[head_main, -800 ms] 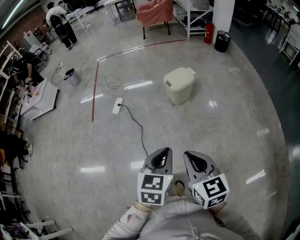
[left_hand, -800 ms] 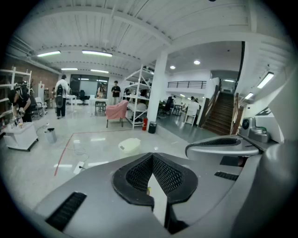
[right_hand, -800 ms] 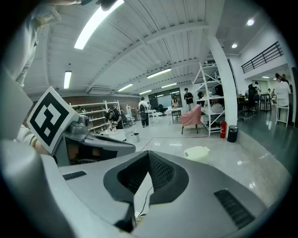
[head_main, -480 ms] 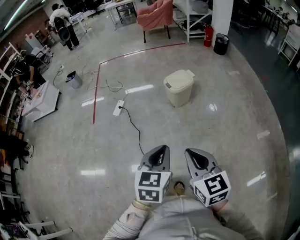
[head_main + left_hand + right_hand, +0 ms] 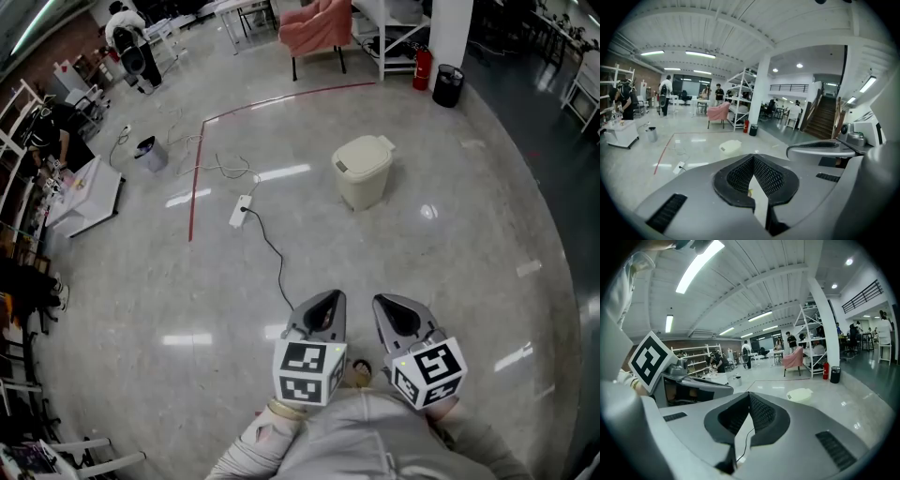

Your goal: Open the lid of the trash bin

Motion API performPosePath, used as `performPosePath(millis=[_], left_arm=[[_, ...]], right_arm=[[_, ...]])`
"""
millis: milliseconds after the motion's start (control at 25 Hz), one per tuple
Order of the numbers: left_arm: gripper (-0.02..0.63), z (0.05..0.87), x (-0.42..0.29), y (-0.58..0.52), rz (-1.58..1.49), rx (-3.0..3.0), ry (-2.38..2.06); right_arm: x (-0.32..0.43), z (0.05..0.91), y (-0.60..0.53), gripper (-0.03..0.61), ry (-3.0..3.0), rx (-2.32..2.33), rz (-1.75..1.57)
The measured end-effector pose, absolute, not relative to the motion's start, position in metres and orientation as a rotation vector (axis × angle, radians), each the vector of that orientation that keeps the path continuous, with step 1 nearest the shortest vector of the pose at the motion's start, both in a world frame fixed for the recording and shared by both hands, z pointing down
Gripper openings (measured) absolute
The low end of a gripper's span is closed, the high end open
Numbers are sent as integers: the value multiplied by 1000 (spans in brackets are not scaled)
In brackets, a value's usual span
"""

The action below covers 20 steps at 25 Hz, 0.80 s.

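Note:
The trash bin (image 5: 363,171) is cream-coloured with its lid down and stands on the glossy grey floor well ahead of me. It also shows small in the left gripper view (image 5: 730,146) and the right gripper view (image 5: 801,394). My left gripper (image 5: 330,298) and right gripper (image 5: 386,302) are held side by side close to my body, both pointing towards the bin and far short of it. The left gripper (image 5: 753,157) is shut with nothing in it. So is the right gripper (image 5: 749,394).
A white power strip (image 5: 239,211) with a black cable trails across the floor left of the bin. A red tape line (image 5: 192,202) runs beside it. A small grey bucket (image 5: 150,153), a low white table (image 5: 84,192), a pink chair (image 5: 316,23) and a black bin (image 5: 449,84) stand farther off.
Almost nothing differs: the head view has shifted slightly. Both grippers stay shut and side by side, and the bin lid stays down.

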State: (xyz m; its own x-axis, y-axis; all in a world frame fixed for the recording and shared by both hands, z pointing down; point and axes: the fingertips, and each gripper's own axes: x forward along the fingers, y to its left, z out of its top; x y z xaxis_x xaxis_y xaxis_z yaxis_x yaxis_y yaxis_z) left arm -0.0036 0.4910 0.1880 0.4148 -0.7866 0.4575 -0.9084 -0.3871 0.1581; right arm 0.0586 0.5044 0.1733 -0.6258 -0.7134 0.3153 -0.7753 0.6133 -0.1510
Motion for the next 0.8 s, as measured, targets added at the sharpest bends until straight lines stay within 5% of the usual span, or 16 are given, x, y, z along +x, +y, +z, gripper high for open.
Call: performPosePath(millis=[800], left_arm=[[5,184,-34,322,440,2351,-1381]], right_arm=[[34,170,325,-2,-2579,1344,418]])
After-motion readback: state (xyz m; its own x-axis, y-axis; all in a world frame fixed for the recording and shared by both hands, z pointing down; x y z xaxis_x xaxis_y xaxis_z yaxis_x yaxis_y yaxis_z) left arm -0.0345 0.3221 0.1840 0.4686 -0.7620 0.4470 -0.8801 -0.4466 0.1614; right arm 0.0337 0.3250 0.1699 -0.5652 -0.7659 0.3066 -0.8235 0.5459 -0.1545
